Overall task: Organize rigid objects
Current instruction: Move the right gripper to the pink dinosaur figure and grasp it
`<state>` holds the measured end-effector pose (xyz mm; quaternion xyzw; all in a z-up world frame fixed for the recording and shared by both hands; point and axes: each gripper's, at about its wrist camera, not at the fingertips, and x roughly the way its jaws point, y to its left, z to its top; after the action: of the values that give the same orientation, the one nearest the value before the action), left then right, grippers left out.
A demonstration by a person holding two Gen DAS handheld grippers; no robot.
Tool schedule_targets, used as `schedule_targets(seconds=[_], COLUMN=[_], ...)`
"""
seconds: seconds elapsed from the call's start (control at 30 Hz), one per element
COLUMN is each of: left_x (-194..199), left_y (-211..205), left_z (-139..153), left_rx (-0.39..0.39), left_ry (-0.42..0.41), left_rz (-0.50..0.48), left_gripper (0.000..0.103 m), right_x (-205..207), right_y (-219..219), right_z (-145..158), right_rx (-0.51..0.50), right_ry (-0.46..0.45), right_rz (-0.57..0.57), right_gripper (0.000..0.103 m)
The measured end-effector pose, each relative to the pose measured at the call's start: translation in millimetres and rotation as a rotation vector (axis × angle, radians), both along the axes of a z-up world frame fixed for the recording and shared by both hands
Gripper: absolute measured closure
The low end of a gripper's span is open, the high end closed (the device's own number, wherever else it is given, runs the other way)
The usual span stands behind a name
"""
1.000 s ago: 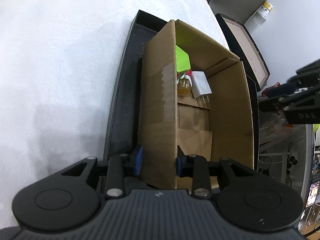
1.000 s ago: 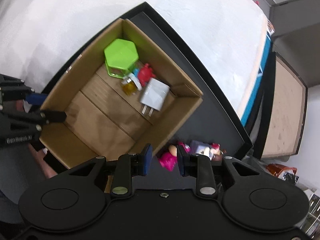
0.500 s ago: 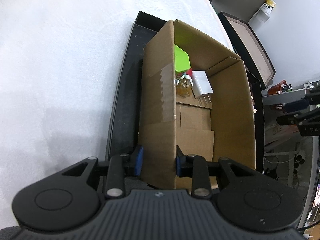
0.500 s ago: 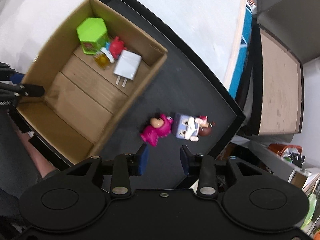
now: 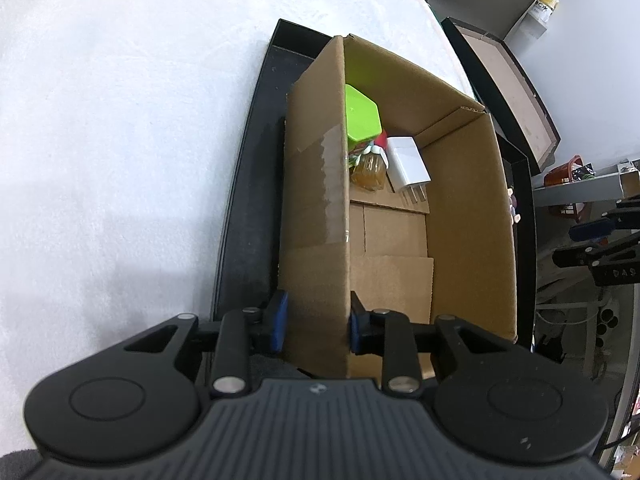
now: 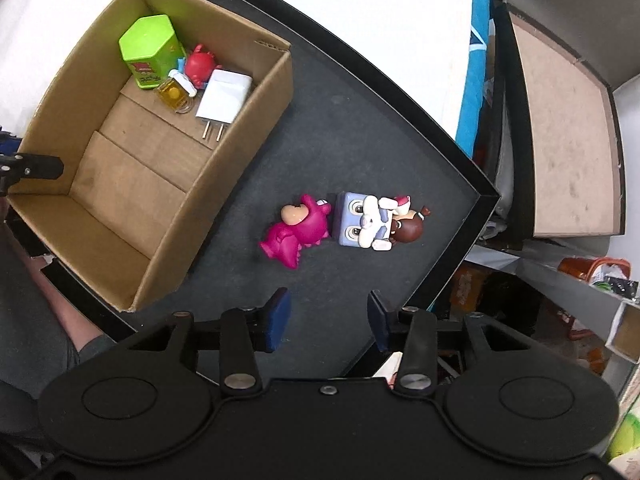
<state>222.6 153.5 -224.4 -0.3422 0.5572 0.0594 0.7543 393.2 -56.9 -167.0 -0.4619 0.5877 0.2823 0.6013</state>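
Note:
My left gripper is shut on the near wall of an open cardboard box, which stands on a black tray. In the box lie a green hexagonal tin, a red toy, a small amber bottle and a white charger. My right gripper is open and empty above the tray. Ahead of it lie a pink figure and a purple-white block figure with a small brown-headed doll.
The tray sits on a white cloth-covered table. A brown board in a dark frame stands beyond the table's right edge, with shelves and clutter below it. A person's arm shows at lower left.
My right gripper has pulled back and swung right, away from the box, and its jaws have widened; the toys now lie ahead of it. My left gripper keeps its hold on the box wall.

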Motion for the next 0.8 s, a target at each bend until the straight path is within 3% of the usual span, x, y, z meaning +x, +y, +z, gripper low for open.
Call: schedule_targets(seconds=[0.43, 0.8], left_x=[4, 0], left_y=[-3, 0], left_z=[-1, -3], left_rx=[0.009, -0.013], left_ry=[0.01, 0.006], left_rz=[0.003, 0.011], left_gripper=[0.075, 0.075], right_x=[17, 18], right_y=[-8, 11], right_z=[-32, -58], right_rx=[0.065, 0.048], right_ry=[0.065, 0.08], right_rz=[-0.137, -0.139], right_gripper=[0.059, 0.059])
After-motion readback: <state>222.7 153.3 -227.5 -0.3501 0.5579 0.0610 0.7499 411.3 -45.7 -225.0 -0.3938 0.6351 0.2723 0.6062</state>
